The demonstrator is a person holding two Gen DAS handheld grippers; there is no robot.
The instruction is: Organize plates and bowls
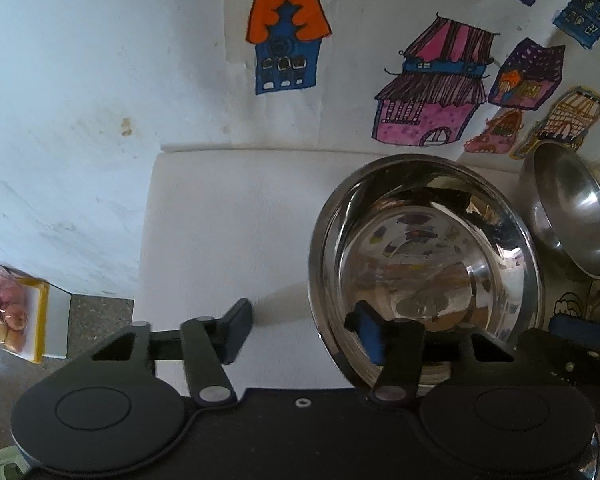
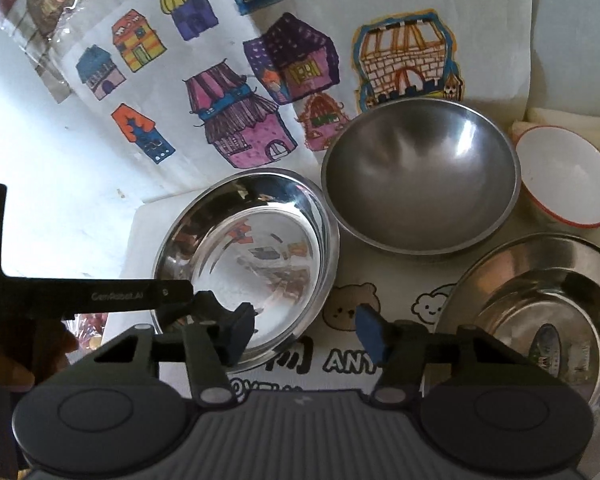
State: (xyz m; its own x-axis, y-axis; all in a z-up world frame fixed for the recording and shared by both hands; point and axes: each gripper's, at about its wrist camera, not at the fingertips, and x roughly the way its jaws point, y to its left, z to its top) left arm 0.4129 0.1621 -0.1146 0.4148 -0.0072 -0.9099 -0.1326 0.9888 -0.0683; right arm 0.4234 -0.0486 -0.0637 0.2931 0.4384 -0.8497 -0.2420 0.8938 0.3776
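Left wrist: shiny bowl point(image 1: 424, 264) upright, mouth up

We see both views in soft, even daylight. The shiny steel plate point(image 1: 424, 264) throws bright glare and mirrored reflections; the matte steel bowl point(image 2: 420, 176) shows a softer highlight. Fisheye bending curves the edges, with dark vignetted corners and slight blur.

Left gripper point(image 1: 302, 330) tilted steeply downward, jaws about half apart, one dark blue pad point(image 1: 236, 332) outside a shiny bowl's point(image 1: 424, 264) rim, the other inside it, neither pressing. Right gripper point(image 2: 305, 334) angled down likewise, jaws half apart, nothing gripped. Left gripper's black body visible at the left edge of the right wrist view
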